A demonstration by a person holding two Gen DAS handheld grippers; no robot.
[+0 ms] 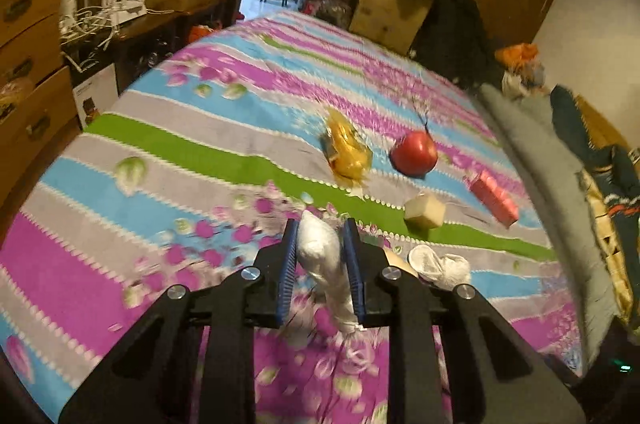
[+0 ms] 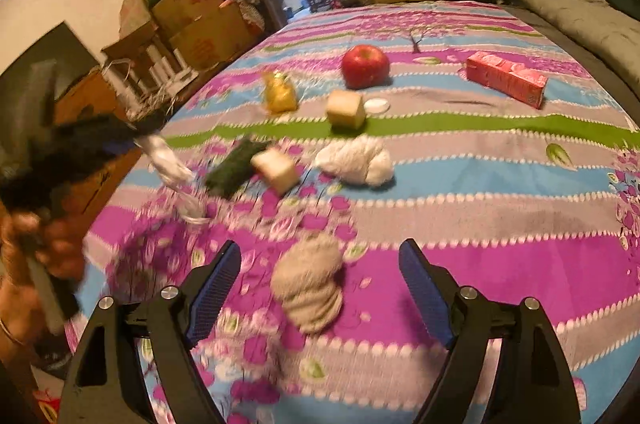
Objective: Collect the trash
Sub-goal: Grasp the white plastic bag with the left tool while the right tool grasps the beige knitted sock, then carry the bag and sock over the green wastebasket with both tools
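My left gripper [image 1: 320, 230] is shut on a crumpled white plastic wrapper [image 1: 324, 264], held above the striped floral bedspread [image 1: 200, 152]. In the right wrist view the same gripper [image 2: 132, 144] shows at the left, blurred, with the wrapper [image 2: 168, 164] hanging from it. My right gripper [image 2: 320, 256] is open, its jaws on either side of a grey crumpled tissue wad [image 2: 310, 282] on the bed. A white tissue wad [image 2: 356, 160] lies farther on; it also shows in the left wrist view [image 1: 440, 266]. A gold wrapper [image 2: 280, 92] lies beyond.
On the bed lie a red apple [image 2: 365, 65], a pink carton [image 2: 506, 78], two beige cubes [image 2: 346, 108], a dark green scrap [image 2: 234, 168] and a white lid [image 2: 377, 105]. Cardboard boxes [image 2: 200, 24] stand to the left, a grey blanket [image 2: 588, 20] to the right.
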